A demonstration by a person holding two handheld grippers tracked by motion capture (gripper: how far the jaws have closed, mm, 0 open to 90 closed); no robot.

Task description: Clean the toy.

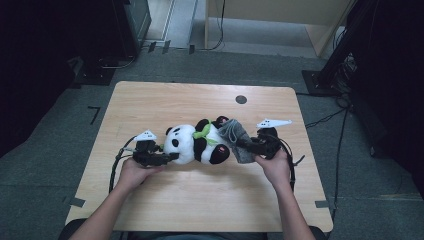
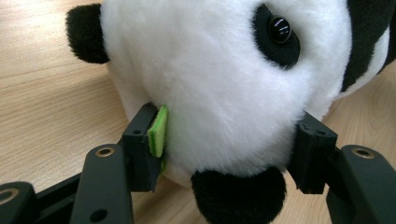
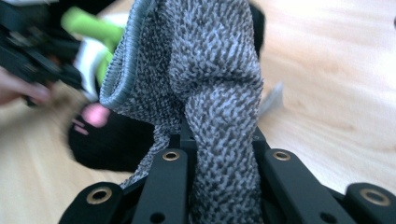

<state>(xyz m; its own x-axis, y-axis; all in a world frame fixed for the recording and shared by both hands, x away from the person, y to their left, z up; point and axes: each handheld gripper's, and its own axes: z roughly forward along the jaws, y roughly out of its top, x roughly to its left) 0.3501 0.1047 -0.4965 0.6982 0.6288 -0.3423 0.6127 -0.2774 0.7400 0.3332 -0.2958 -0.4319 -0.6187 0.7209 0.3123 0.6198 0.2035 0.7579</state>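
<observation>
Plush panda [image 1: 197,144] lying on its side mid-surface [image 1: 200,200], nearer the front edge than the far one. Left hand-held gripper [image 1: 172,157] clamped across the panda's white head, pads pressed into the fur. Right hand-held gripper [image 1: 240,144] pinched tight on a grey knitted sock [image 1: 239,137] at the panda's feet end, toward the right edge.

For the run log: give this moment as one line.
left gripper: shut on plush panda's head | right gripper: shut on grey knitted sock | wooden table
</observation>
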